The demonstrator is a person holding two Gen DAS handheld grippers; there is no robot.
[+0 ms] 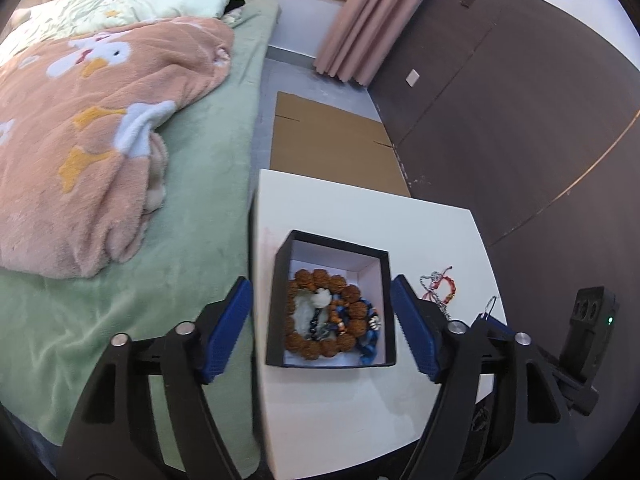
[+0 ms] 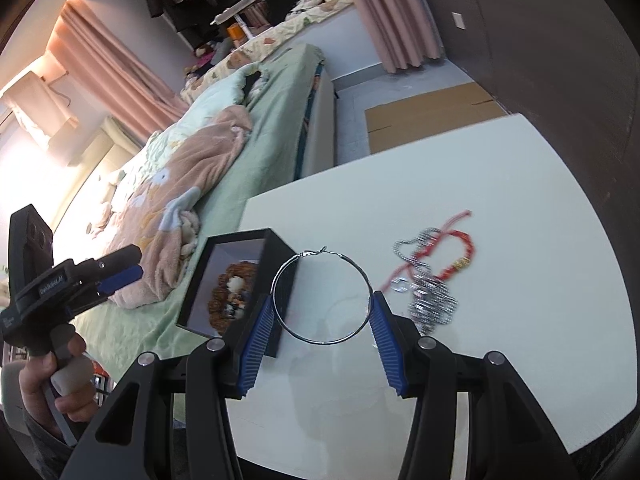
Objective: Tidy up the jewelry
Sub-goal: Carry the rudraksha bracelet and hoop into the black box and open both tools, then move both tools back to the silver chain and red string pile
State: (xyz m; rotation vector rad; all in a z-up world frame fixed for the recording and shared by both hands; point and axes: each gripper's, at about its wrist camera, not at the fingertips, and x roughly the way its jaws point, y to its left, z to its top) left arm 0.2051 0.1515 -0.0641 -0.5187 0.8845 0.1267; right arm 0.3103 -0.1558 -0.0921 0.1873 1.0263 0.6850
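A black box (image 1: 280, 280) with a white inside stands on the white table (image 1: 360, 400). It holds a brown bead bracelet (image 1: 316, 350), a blue bead bracelet (image 1: 370, 344) and a pale piece. My left gripper (image 1: 320, 320) is open and empty, its fingers to either side of the box. My right gripper (image 2: 320, 316) is shut on a large silver hoop earring (image 2: 356, 266), held above the table beside the box (image 2: 276, 240). A red cord bracelet (image 2: 460, 258) and a silver chain (image 2: 432, 300) lie on the table to the right.
A bed with a green sheet (image 1: 192, 216) and a pink blanket (image 1: 80, 140) runs along the table's left. Flat cardboard (image 1: 332, 140) lies on the floor beyond the table. A dark wall (image 1: 520, 120) is at right. Pink curtains (image 1: 360, 32) hang at the back.
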